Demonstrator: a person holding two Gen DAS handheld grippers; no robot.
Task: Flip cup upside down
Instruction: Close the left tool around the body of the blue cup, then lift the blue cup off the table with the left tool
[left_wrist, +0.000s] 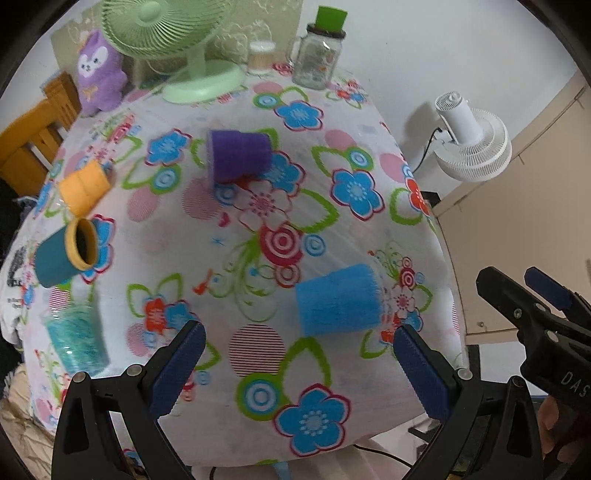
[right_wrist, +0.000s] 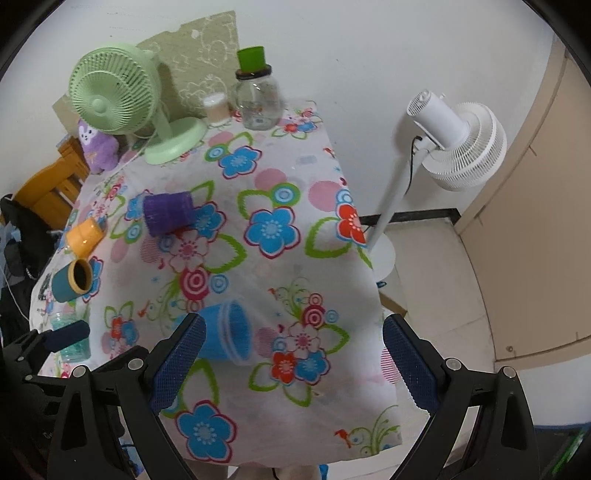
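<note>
right wrist: blue cup beside left finger

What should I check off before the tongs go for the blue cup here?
1. Left tongs open: ok, wide apart and holding nothing.
2. Right tongs open: ok, also holding nothing.
3. Blue cup within easy approach: ok, it is the cup nearest both tongs.
4. Cup's present pose: not ok for the goal, it lies on its side on the tablecloth.
5. Room around the cup: ok, the purple cup and teal cup lie well apart from it.
6. Cup rim intact: cannot tell, the picture is blurred.
</note>
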